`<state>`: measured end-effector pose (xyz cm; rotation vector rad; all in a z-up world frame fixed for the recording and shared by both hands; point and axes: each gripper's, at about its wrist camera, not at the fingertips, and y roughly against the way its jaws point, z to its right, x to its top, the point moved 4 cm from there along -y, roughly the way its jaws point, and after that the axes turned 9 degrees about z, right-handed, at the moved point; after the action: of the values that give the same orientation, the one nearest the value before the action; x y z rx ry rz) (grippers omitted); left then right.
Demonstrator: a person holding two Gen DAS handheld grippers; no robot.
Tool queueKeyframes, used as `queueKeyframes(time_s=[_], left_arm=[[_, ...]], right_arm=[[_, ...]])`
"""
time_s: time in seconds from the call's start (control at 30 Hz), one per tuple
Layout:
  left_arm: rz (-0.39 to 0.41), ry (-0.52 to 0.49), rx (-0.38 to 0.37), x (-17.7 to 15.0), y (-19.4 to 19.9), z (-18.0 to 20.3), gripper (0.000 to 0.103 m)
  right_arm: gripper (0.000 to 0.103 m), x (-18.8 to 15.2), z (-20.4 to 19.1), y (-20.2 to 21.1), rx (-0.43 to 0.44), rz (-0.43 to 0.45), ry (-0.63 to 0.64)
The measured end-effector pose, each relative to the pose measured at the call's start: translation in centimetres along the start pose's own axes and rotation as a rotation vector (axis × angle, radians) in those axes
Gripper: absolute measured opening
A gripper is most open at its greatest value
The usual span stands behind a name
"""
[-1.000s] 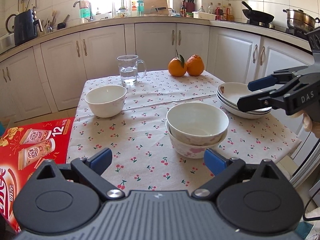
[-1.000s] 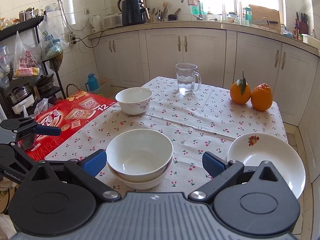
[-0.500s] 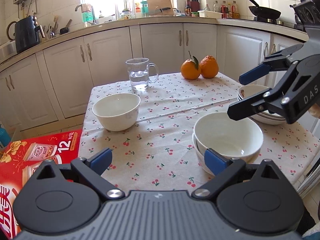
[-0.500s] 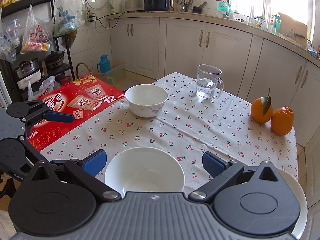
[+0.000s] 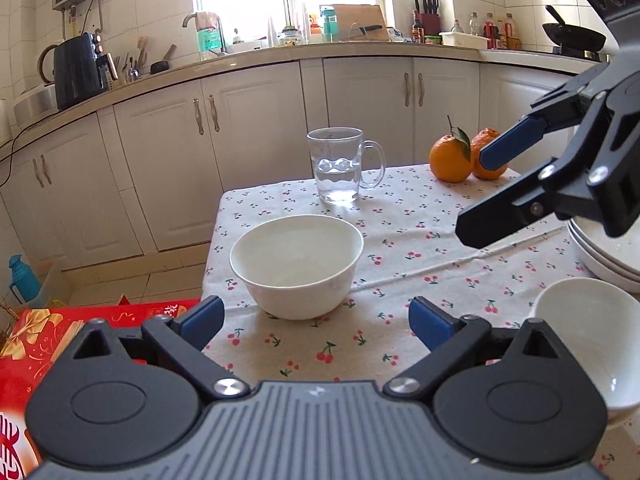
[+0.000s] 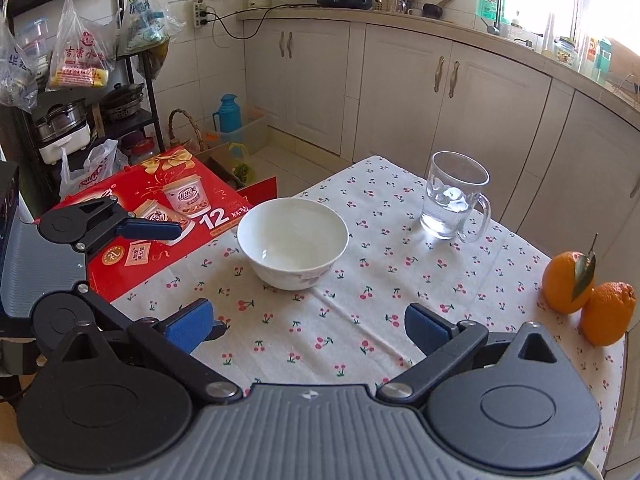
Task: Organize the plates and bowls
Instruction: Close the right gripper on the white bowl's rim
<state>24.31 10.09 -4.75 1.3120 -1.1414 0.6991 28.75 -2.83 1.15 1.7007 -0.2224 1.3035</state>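
White porcelain is the material of the single bowl (image 5: 297, 266), which stands upright with its mouth to the ceiling on the cherry-printed tablecloth (image 5: 400, 240), near the table edge that is next to the red carton (image 6: 168, 208). It is round, so it has no long axis; a faint floral pattern shows low on its outer wall in the right wrist view.

More bowls (image 5: 592, 352) stand at the right border of the left wrist view, also mouth up, and a stack of plates (image 5: 604, 252) lies flat behind them, partly hidden.

Left gripper (image 5: 316, 318) has its jaws spread wide, with nothing between them; the single bowl is just in front of the blue fingertips. Right gripper (image 6: 306, 324) is also spread wide and holds nothing.

A glass mug (image 6: 454, 200) with some water stands beyond the bowl, handle to the right. Two oranges (image 6: 588, 296) touch each other at the far corner.

On the carton, a big "12" can be read beside pictures of cups; the Chinese writing is too small for me.
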Motion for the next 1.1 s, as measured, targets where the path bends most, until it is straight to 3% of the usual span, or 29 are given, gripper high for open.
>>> queueKeyframes(time_s=[0.33,0.57,0.83,1.1], left_arm=[[-0.008,0.037,0.024,-0.9,-4.1,-1.2,0.098],[-0.013,0.079,0.020,-1.4,-5.7,-1.8,0.098],[-0.013,0.073,0.004,-1.2,-6.6,-1.9,0.096],[-0.012,0.065,-0.005,-0.8,-7.2,-1.7,0.091]], right_arm=[[0.103,2.7,0.8,-6.0,0.147,-0.008,0.040],[0.101,3.3,0.8,-10.1,0.200,-0.044,0.052],[0.087,2.5,2.7,-14.0,0.212,-0.102,-0.035],[0.071,2.3,3.5,-15.3,0.238,-0.107,-0.088]])
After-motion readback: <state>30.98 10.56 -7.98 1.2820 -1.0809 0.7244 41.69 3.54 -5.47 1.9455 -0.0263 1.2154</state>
